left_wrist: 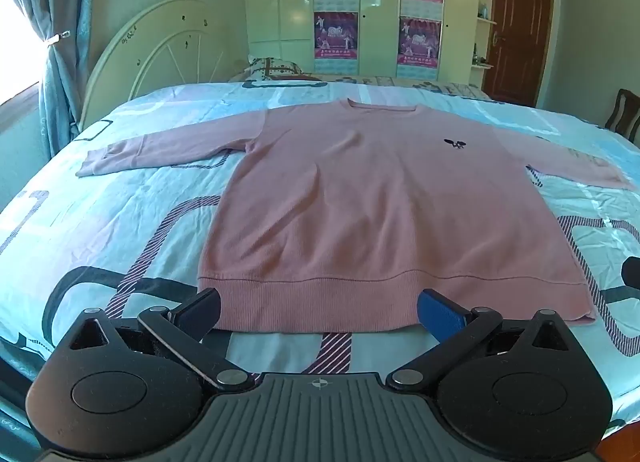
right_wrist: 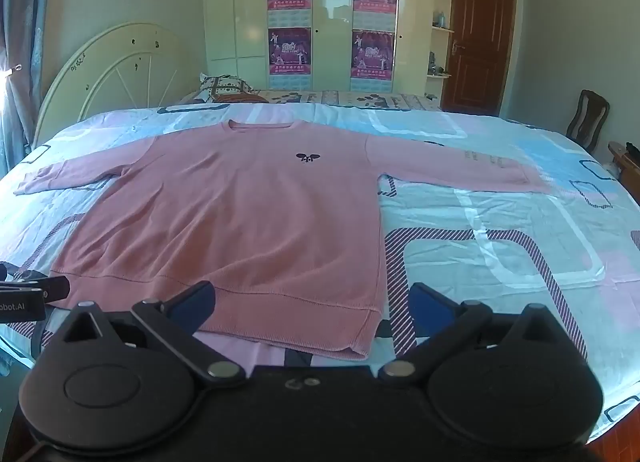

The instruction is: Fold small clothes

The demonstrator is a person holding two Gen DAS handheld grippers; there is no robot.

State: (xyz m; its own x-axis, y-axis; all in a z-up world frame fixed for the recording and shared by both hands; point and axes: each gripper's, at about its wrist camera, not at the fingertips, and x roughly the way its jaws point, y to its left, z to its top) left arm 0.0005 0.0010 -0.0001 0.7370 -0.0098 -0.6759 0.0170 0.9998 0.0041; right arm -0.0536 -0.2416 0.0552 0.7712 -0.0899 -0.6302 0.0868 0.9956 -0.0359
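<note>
Your left tongs (left_wrist: 318, 312) and right tongs (right_wrist: 310, 306) both gape wide, gripping nothing, poised just short of the ribbed hem of the pink knit long-sleeved sweater (left_wrist: 360, 198), which lies flat, sleeves spread. Pinch too deep and you could catch the loose, wrinkled pale-blue patterned bedsheet (left_wrist: 120, 222) and drag it along. Beyond the bed stand a cream wardrobe (right_wrist: 248, 14) and a brown door (right_wrist: 480, 34).

The sweater's (left_wrist: 360, 202) chest emblem (left_wrist: 454, 143) is too small to identify.
</note>
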